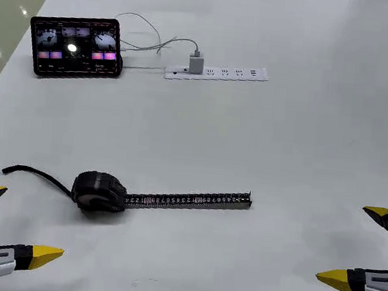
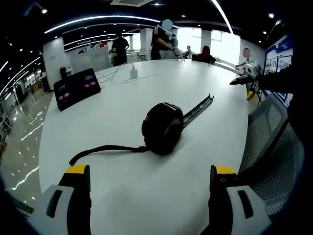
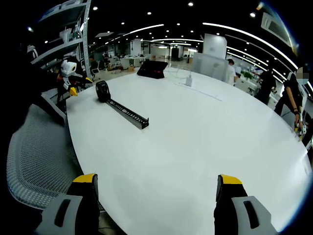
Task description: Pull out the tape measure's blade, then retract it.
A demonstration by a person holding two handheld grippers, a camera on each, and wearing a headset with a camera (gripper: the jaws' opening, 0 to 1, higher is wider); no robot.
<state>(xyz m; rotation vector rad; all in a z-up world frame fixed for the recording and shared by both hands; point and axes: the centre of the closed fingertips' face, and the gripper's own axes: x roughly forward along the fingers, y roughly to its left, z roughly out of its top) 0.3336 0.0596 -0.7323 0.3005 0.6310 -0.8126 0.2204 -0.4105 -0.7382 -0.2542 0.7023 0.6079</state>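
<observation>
Your left gripper is wide open and holds nothing. Just past its yellow fingertips lies the black tape measure on the white table. Its strap trails back near your upper left finger. The blade is pulled out and lies flat, with its end toward your right gripper, well apart from it. Your right gripper is wide open too and holds nothing.

The extended dark metal blade of the black round tape measure is showing a row of pale numerals, none reading clearly.
</observation>
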